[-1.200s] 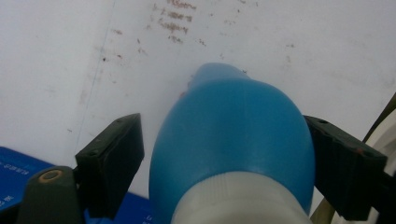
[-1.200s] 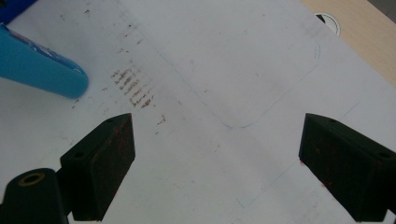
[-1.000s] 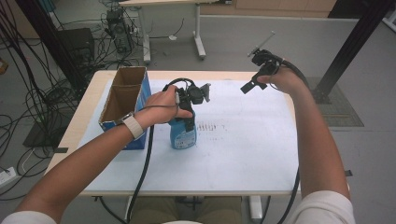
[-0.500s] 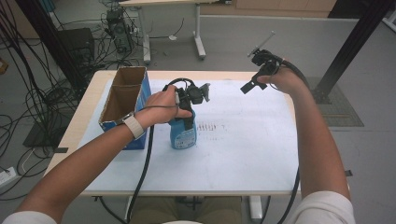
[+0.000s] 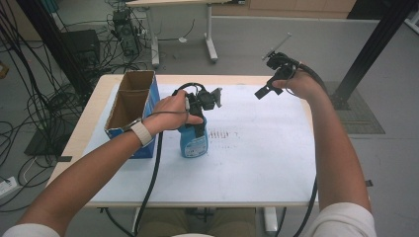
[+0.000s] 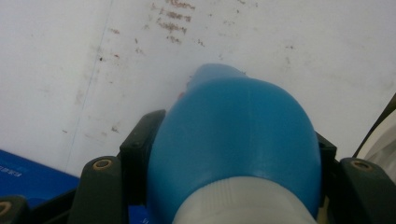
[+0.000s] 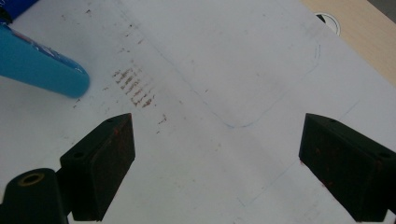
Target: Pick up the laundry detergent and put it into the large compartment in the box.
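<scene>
At the left-centre of the table (image 5: 296,187), beside the open cardboard box (image 5: 129,101), your left gripper (image 5: 197,109) has just been closing and now clamps the blue bottle (image 5: 192,140), which stands upright on the white sheet (image 5: 257,158) that covers the tabletop. From the left gripper view, the black pads (image 6: 140,140) press on either side of the bottle's blue shoulder (image 6: 233,126) just below its white collar, so the hold appears to sit high on the body. For a sound lift, keep the squeeze even and raise the bottle straight up; a high grip on a rounded shoulder may let the base swing, so move slowly until it hangs steady. Your right gripper (image 5: 273,74) is held up over the far right part of the table, well apart from the bottle, with its jaws spread wide and nothing between them, as the right gripper view shows. Just right of the bottle lie faint reddish-brown marks (image 5: 222,133) on the sheet, which are no obstacle. The box, just left of the bottle, is the nearest thing; if the bottle is bound for it, you will probably need to clear its tall near wall before going across. The black cable (image 5: 150,182) trails from your left gripper toward the near edge, so watch that it does not drag.
</scene>
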`<action>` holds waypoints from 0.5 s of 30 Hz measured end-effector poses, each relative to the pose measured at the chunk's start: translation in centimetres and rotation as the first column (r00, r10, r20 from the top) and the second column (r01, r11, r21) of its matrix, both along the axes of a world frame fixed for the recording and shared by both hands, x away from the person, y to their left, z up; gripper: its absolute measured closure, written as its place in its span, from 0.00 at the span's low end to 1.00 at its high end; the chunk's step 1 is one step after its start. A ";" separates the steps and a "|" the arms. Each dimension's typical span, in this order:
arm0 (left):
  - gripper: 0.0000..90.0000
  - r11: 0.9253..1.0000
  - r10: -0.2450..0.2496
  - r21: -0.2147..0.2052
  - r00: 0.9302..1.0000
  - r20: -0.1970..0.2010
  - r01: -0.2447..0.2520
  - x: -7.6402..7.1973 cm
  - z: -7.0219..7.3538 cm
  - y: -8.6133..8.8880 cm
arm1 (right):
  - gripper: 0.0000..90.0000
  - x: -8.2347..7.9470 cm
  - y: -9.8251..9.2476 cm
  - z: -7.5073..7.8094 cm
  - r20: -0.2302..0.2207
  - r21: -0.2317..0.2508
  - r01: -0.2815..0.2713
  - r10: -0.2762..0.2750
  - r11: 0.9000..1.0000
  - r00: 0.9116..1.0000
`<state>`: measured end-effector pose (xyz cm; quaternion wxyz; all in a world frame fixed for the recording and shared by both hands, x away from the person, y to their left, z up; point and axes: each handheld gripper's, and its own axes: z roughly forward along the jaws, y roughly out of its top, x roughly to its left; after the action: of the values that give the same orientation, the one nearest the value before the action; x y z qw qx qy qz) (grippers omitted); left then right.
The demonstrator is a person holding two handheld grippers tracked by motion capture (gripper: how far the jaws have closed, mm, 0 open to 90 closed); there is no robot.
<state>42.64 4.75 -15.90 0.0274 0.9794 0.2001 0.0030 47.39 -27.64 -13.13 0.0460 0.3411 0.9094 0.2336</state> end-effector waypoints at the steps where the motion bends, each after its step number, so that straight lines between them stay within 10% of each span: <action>1: 0.43 1.000 -0.001 0.001 1.000 0.001 0.001 0.0 0.0 0.0 | 0.12 0.0 0.0 0.0 0.002 0.002 -0.001 0.001 1.000 1.000; 15: 0.42 1.000 -0.001 0.003 1.000 -0.001 0.001 0.0 0.0 -0.1 | 0.12 0.0 0.0 0.0 0.002 -0.001 0.000 0.000 1.000 1.000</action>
<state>42.67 4.68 -15.89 0.0258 0.9795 0.1998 0.0029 47.37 -27.64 -13.14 0.0469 0.3410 0.9095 0.2332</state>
